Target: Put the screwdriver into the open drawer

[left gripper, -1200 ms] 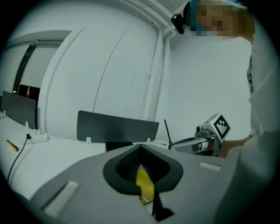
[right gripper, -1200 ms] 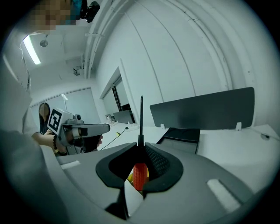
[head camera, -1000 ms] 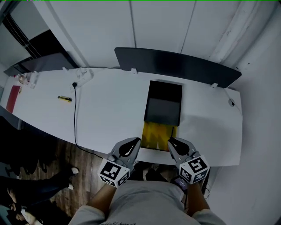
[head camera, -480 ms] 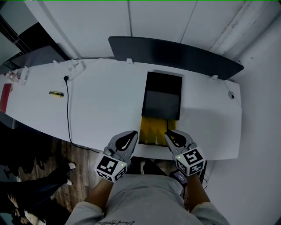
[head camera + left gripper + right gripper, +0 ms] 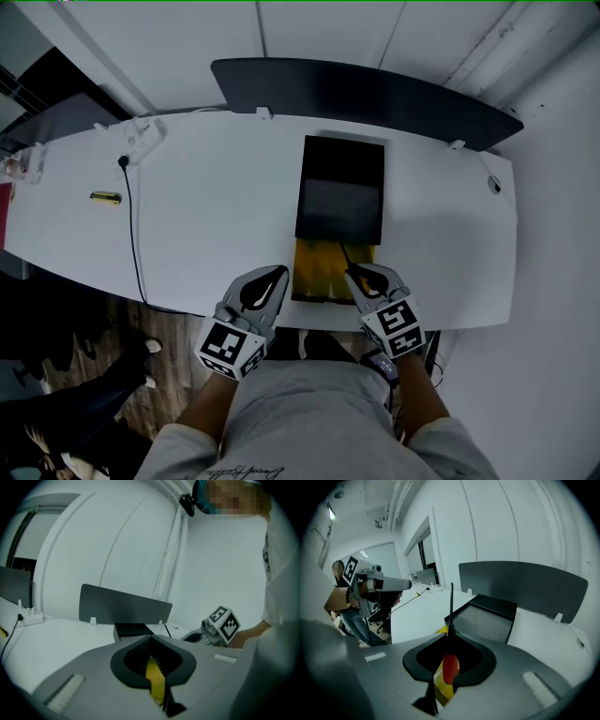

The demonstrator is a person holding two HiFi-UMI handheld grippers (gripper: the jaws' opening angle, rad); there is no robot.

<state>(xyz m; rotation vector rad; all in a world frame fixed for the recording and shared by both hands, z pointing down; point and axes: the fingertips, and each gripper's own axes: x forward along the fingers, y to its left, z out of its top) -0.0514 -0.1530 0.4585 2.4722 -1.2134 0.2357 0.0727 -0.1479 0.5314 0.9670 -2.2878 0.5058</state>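
A black drawer unit (image 5: 341, 195) sits on the white table (image 5: 216, 216), and its yellow drawer (image 5: 320, 269) stands pulled out toward me. My right gripper (image 5: 353, 275) is shut on the screwdriver (image 5: 450, 666) by its red handle, and the thin black shaft (image 5: 451, 606) points away over the drawer's right side. In the head view the screwdriver shaft (image 5: 347, 258) shows as a dark line above the yellow drawer. My left gripper (image 5: 279, 274) hangs shut and empty at the drawer's left front corner. Through its jaws the yellow drawer (image 5: 155, 680) shows below.
A dark curved panel (image 5: 375, 94) stands along the table's back edge. At far left lie a power strip (image 5: 142, 141), its black cable (image 5: 131, 230) and a small yellow object (image 5: 105, 197). Someone's shoes (image 5: 150, 349) are on the wooden floor at left.
Both grippers have sunk and moved in toward the yellow drawer. The right one has tipped downward with the screwdriver, so its shaft now lies over the drawer.
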